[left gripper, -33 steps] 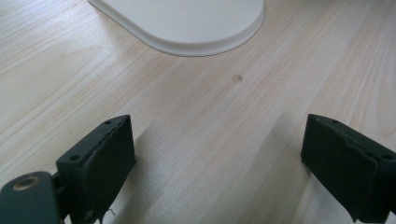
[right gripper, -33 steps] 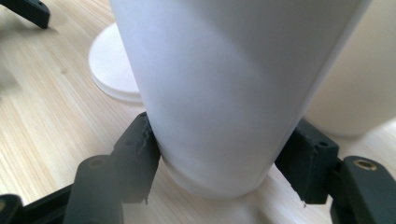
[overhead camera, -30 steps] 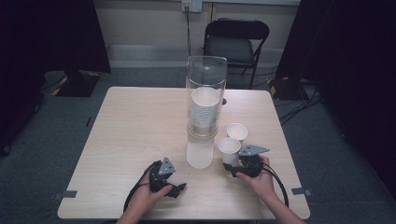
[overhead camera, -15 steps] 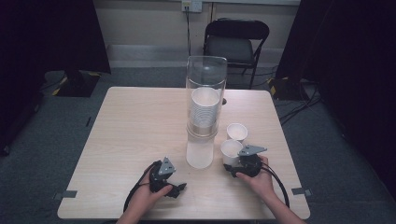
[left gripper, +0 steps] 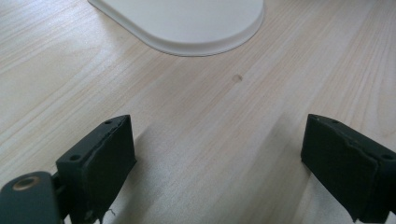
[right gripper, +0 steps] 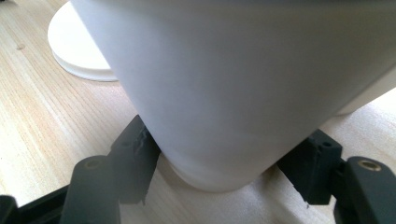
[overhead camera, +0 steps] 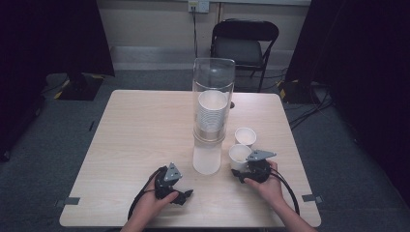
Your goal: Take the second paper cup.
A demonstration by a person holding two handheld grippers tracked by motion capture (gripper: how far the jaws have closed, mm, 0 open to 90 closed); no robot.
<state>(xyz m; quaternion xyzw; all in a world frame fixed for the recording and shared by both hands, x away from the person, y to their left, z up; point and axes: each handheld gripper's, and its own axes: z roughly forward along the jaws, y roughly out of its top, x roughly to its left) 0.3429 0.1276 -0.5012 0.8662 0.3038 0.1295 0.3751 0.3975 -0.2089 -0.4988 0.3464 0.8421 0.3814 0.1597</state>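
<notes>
My right gripper's [overhead camera: 238,172] fingers [right gripper: 133,161] clamp the base of a white paper cup [overhead camera: 239,155], standing on the worktop [overhead camera: 140,130] right of the clear cup dispenser [overhead camera: 211,116]. A second cup [overhead camera: 245,136] stands just beyond. My left gripper's [overhead camera: 186,195] fingers [left gripper: 100,165] rest apart, empty, near the dispenser's base.
</notes>
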